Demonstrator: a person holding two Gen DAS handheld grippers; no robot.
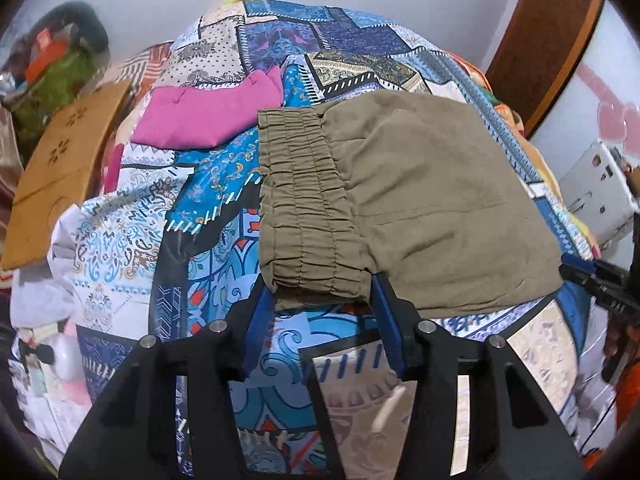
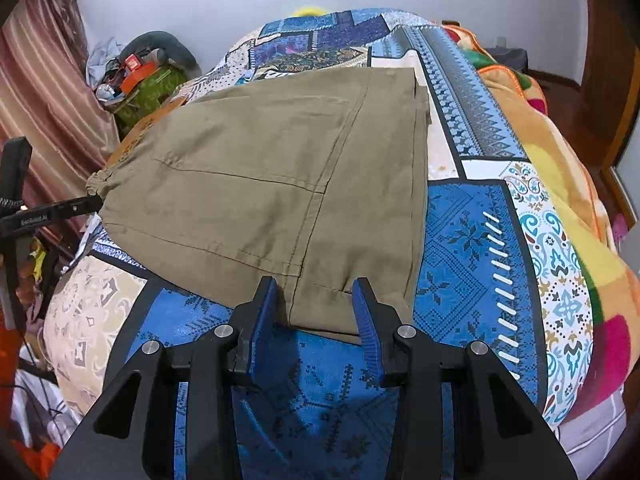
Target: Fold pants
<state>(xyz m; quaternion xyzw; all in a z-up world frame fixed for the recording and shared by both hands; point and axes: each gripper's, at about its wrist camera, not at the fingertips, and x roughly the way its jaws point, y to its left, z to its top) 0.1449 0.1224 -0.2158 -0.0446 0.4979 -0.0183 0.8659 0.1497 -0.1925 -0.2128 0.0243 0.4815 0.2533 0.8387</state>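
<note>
Olive-brown pants [image 1: 400, 192] lie folded flat on a patterned blue bedspread [image 1: 224, 264]. In the left wrist view the elastic waistband [image 1: 304, 208] faces me. My left gripper [image 1: 322, 292] is open, its blue pads on either side of the waistband's near corner. In the right wrist view the pants [image 2: 272, 176] spread away from me. My right gripper [image 2: 316, 300] is open, its pads straddling the near hem corner. The left gripper's tip [image 2: 76, 206] shows at the waistband end on the left.
A folded pink garment [image 1: 208, 120] lies on the bed beyond the waistband. A cardboard box [image 1: 60, 168] and clutter sit at the left. A colourful blanket [image 2: 560, 168] covers the bed's right side. A curtain [image 2: 40, 92] hangs at the left.
</note>
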